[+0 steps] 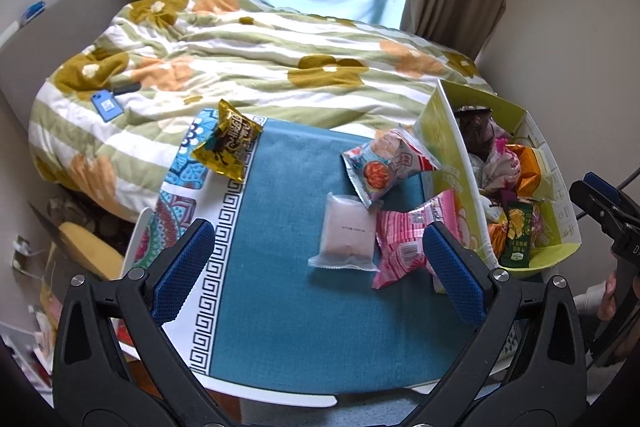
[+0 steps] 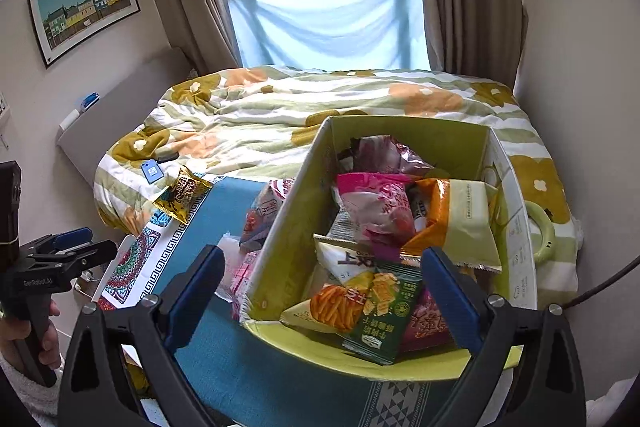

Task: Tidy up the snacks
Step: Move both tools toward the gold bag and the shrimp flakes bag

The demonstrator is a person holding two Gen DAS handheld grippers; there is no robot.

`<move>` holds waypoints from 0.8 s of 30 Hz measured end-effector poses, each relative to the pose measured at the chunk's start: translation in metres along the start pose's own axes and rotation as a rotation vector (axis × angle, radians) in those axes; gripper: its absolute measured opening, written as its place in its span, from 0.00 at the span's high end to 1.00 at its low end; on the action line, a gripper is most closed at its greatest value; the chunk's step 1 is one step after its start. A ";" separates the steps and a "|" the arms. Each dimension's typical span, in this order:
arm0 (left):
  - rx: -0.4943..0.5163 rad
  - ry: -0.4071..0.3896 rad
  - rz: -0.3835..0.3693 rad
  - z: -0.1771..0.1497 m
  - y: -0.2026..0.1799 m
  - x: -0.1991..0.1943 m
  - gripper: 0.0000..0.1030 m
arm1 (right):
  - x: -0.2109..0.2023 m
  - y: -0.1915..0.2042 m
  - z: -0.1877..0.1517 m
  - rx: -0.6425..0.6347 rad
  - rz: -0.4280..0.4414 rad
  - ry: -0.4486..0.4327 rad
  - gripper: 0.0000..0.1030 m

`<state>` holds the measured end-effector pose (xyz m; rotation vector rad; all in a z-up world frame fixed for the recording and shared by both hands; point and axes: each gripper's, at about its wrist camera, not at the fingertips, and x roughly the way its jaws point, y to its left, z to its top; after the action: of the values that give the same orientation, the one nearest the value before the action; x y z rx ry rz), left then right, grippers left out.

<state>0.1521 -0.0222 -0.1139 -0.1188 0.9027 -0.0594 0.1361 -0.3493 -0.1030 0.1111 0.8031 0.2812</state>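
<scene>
Several snack packets lie on the teal cloth [image 1: 288, 307]: a gold one [image 1: 226, 143] at the far left corner, a red-and-white one [image 1: 384, 167], a translucent white one [image 1: 346, 235] and a pink one [image 1: 400, 239]. My left gripper [image 1: 318, 271] hovers open above the cloth, near the white and pink packets. At the right, a yellow-green box [image 2: 280, 247] holds several packets, with a green packet [image 2: 380, 311] on top at its near end. My right gripper [image 2: 322, 295] stands open and empty above that end, straddling the box's left wall.
A bed with a flowered quilt [image 1: 260, 59] lies beyond the table, with a blue phone [image 1: 106, 105] on it. A green ring-shaped thing [image 2: 540, 231] rests right of the box. Window and curtains stand behind. A hand [image 2: 24, 331] holds the left gripper's handle.
</scene>
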 end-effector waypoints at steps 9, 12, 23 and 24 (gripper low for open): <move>0.021 0.029 -0.019 0.046 0.068 0.028 0.00 | 0.032 0.069 0.024 0.027 0.004 -0.010 0.05; 0.043 0.061 -0.037 0.061 0.087 0.047 0.00 | 0.051 0.089 0.030 0.077 0.008 0.006 0.05; 0.141 0.195 -0.133 0.102 0.137 0.140 0.00 | 0.147 0.133 0.038 0.300 -0.164 0.117 0.05; 0.151 0.210 -0.143 0.104 0.139 0.150 0.00 | 0.155 0.135 0.037 0.321 -0.179 0.120 0.05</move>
<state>0.3270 0.1083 -0.1848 -0.0365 1.0952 -0.2762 0.2375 -0.1751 -0.1571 0.3240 0.9676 -0.0128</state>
